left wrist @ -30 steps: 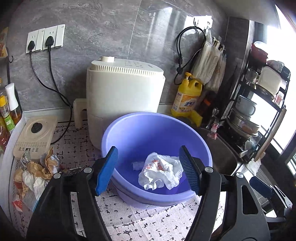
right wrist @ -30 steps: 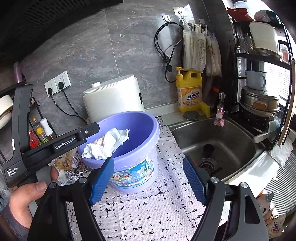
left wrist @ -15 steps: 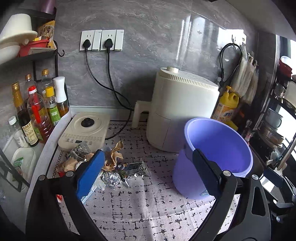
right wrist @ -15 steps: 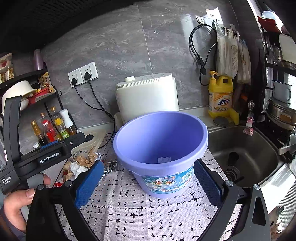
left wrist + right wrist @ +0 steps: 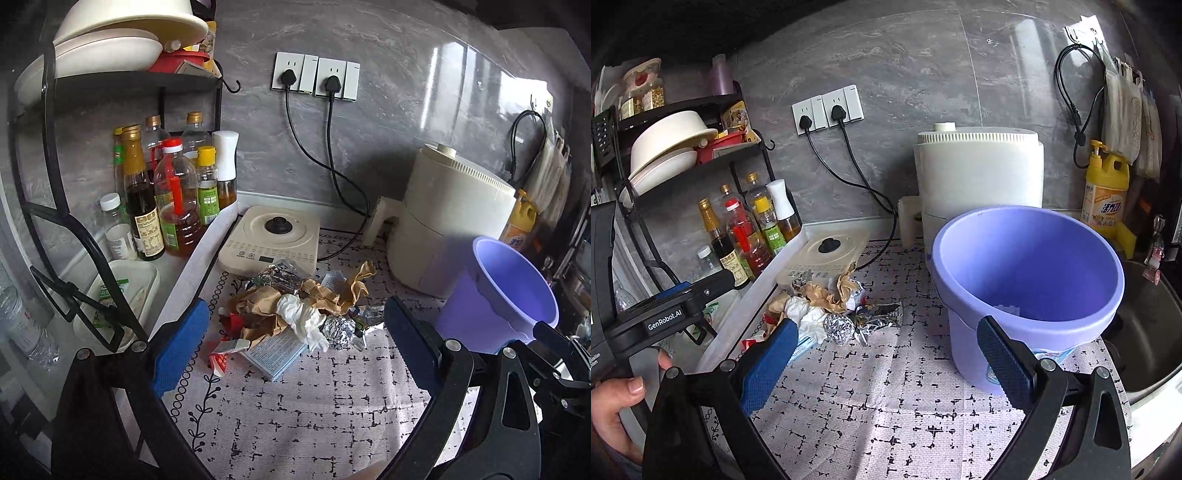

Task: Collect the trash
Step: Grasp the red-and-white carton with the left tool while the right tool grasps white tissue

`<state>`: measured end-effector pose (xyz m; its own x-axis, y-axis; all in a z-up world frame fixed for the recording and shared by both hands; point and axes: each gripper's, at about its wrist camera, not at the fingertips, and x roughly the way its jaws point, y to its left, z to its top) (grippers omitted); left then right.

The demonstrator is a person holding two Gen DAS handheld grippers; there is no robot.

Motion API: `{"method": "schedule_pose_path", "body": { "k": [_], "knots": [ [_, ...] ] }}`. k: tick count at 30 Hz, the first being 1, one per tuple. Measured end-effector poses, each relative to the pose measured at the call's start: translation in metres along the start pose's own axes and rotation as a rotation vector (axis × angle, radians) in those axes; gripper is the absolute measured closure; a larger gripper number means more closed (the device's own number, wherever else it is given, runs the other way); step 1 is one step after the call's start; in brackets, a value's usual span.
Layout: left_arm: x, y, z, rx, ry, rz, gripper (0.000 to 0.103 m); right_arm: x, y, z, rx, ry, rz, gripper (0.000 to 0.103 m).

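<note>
A heap of trash (image 5: 291, 310) lies on the patterned mat: brown crumpled paper, a white tissue (image 5: 304, 321), a foil ball (image 5: 338, 330), a small blue printed box (image 5: 275, 350) and red wrappers. The right wrist view has the same heap (image 5: 827, 306) left of the purple bucket (image 5: 1027, 273). That bucket (image 5: 506, 291) stands to the right of the heap. My left gripper (image 5: 295, 349) is open, hovering just in front of the heap, nothing between its blue pads. My right gripper (image 5: 882, 358) is open too, low over the mat between heap and bucket. A hand holds the left gripper's body (image 5: 665, 317).
A cream hotplate (image 5: 273, 236) and a white air fryer (image 5: 450, 225) stand behind the heap, with two plugged cords. Oil and sauce bottles (image 5: 166, 199) fill a black rack at left. A yellow detergent bottle (image 5: 1106, 188) and the steel sink (image 5: 1152, 321) are at right.
Both grippers swung left from over the bucket toward the trash heap, and their jaws widened. The white crumpled bag seen in the bucket earlier is out of sight now.
</note>
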<state>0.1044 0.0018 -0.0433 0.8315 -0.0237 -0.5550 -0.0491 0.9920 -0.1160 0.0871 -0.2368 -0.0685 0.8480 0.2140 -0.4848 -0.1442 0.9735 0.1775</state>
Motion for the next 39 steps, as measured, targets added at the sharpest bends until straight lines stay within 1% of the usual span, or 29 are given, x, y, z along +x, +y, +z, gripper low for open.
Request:
{"method": "schedule_pose_path", "body": {
  "k": [4, 9, 11, 15, 20, 22, 23, 26, 27, 30, 33, 39],
  "knots": [
    [-0.005, 0.02, -0.006, -0.008, 0.0, 0.052, 0.009, 0.014, 0.014, -0.003, -0.006, 0.025, 0.028, 0.008],
    [-0.001, 0.044, -0.018, -0.042, 0.033, 0.069, 0.009, 0.031, 0.028, -0.011, -0.026, 0.069, 0.059, 0.008],
    [0.003, 0.05, -0.022, -0.045, 0.05, 0.07, 0.011, 0.037, 0.034, -0.014, -0.035, 0.08, 0.067, 0.008],
    [0.015, 0.057, -0.03, -0.057, 0.083, 0.059, 0.022, 0.05, 0.043, -0.019, -0.042, 0.11, 0.079, 0.014],
    [0.04, 0.062, -0.04, -0.069, 0.128, 0.043, 0.034, 0.069, 0.049, -0.025, -0.054, 0.152, 0.095, 0.026],
    [0.052, 0.065, -0.043, -0.084, 0.147, 0.035, 0.041, 0.076, 0.05, -0.027, -0.056, 0.169, 0.103, 0.029],
    [0.058, 0.067, -0.045, -0.087, 0.156, 0.035, 0.042, 0.08, 0.051, -0.028, -0.058, 0.178, 0.107, 0.032],
    [0.076, 0.072, -0.05, -0.094, 0.189, 0.038, 0.046, 0.089, 0.054, -0.03, -0.064, 0.196, 0.119, 0.034],
    [0.081, 0.073, -0.052, -0.096, 0.203, 0.037, 0.05, 0.091, 0.056, -0.03, -0.068, 0.199, 0.121, 0.034],
    [0.092, 0.077, -0.057, -0.108, 0.228, 0.023, 0.051, 0.099, 0.06, -0.032, -0.078, 0.208, 0.125, 0.034],
    [0.101, 0.075, -0.06, -0.106, 0.244, 0.015, 0.048, 0.109, 0.06, -0.035, -0.075, 0.229, 0.126, 0.034],
    [0.123, 0.072, -0.064, -0.108, 0.274, 0.0, 0.048, 0.125, 0.059, -0.035, -0.075, 0.249, 0.121, 0.035]
  ]
}}
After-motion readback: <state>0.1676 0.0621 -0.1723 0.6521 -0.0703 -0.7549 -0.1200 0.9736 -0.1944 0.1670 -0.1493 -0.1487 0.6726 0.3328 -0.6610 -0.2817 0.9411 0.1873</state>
